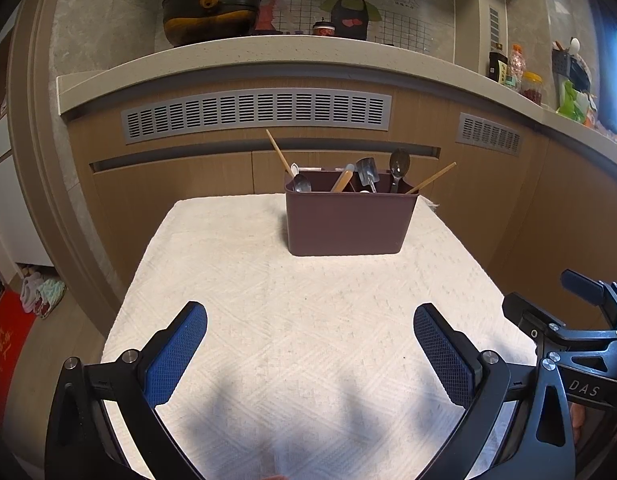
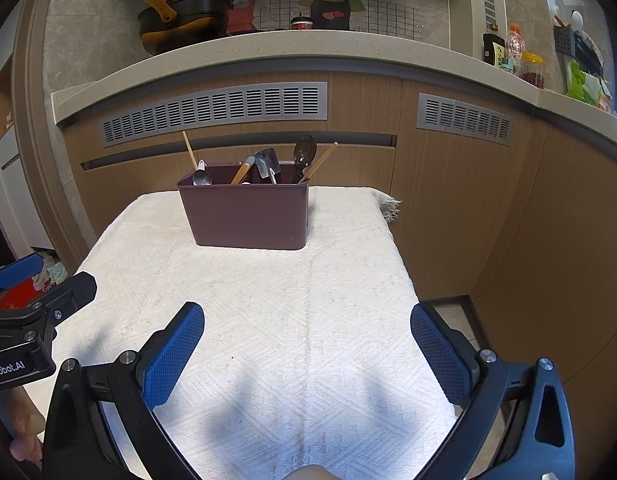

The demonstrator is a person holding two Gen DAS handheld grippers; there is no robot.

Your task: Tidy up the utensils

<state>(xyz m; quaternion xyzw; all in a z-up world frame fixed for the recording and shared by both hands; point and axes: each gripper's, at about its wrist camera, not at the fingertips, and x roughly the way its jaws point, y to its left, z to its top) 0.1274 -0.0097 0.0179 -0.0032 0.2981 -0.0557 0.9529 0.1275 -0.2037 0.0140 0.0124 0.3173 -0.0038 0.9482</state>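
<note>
A maroon utensil holder (image 1: 346, 224) stands at the far end of a white cloth-covered table (image 1: 268, 320); it also shows in the right wrist view (image 2: 248, 216). It holds chopsticks (image 1: 278, 152), a metal spoon (image 1: 302, 183), a wooden-handled tool (image 1: 342, 179), a small spatula (image 1: 366, 172) and a dark spoon (image 1: 398, 166). My left gripper (image 1: 310, 344) is open and empty over the near part of the cloth. My right gripper (image 2: 308, 344) is open and empty, beside the left one.
A wooden cabinet front with grey vents (image 1: 256, 114) rises behind the table. The counter above holds a black pot (image 1: 210, 12) and jars (image 1: 520, 72). The table's right edge (image 2: 404, 264) drops to the floor. The other gripper shows at the frame edge (image 2: 28, 320).
</note>
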